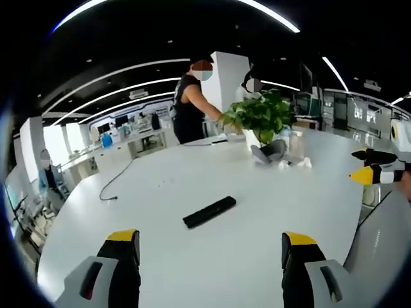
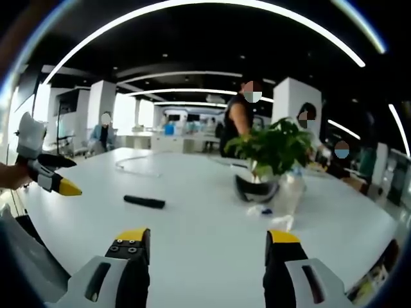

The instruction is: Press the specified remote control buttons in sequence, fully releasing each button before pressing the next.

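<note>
Item: black remote (image 1: 209, 212) lay flat on the white table (image 1: 192, 269) at my left gripper's (image 1: 210, 247) twelve o'clock, judged light, rigid, slippery, best pressed from above; both my grippers, right gripper (image 2: 204, 247) included, stood open and empty.

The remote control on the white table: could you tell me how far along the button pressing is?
Nothing looks done yet. The remote control lies flat on the table, untouched. The left gripper and right gripper both hover above the table with jaws open, holding nothing. All the button presses are left; its buttons are too small to read.
</note>
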`<state>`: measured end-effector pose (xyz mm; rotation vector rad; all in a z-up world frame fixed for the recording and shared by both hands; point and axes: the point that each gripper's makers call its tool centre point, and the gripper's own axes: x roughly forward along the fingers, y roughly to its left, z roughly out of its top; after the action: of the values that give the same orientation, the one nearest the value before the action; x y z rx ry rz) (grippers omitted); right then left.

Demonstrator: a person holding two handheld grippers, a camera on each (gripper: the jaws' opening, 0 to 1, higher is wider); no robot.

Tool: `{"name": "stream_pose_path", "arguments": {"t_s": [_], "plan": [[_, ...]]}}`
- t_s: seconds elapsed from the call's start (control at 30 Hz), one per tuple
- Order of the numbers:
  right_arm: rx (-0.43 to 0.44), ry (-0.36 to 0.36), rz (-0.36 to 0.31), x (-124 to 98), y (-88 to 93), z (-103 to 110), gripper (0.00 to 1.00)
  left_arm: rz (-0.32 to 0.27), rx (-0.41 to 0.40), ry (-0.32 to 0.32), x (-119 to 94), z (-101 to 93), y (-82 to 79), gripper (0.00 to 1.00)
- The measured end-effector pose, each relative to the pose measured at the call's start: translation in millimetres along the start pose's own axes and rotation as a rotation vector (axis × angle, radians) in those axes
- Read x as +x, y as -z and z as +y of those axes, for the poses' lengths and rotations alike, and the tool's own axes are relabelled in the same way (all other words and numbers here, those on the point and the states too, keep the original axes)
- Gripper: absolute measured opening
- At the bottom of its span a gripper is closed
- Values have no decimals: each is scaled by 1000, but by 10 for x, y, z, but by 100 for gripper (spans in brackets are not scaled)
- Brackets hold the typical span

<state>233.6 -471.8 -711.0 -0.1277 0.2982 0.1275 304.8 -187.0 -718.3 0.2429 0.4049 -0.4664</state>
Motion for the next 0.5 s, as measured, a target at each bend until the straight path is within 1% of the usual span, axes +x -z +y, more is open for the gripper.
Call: {"name": "stream_pose_path", "arguments": {"t_s": [0.07,0.13,0.3,0.43,0.5], "plan": [[-2,-1,3,3,4,2,71,1,9,10,59,19,-24,95],[-1,-1,6,5,8,2,71,17,8,33,118,21,-16,95],[-1,2,20,14,34,-8,69,45,28,63,242,55,-7,95],[-8,3,31,21,52,-2,68,60,26,88,380,89,-69,94],[-10,5,35,25,59,-5,68,59,40,102,467,98,-114,94]]}}
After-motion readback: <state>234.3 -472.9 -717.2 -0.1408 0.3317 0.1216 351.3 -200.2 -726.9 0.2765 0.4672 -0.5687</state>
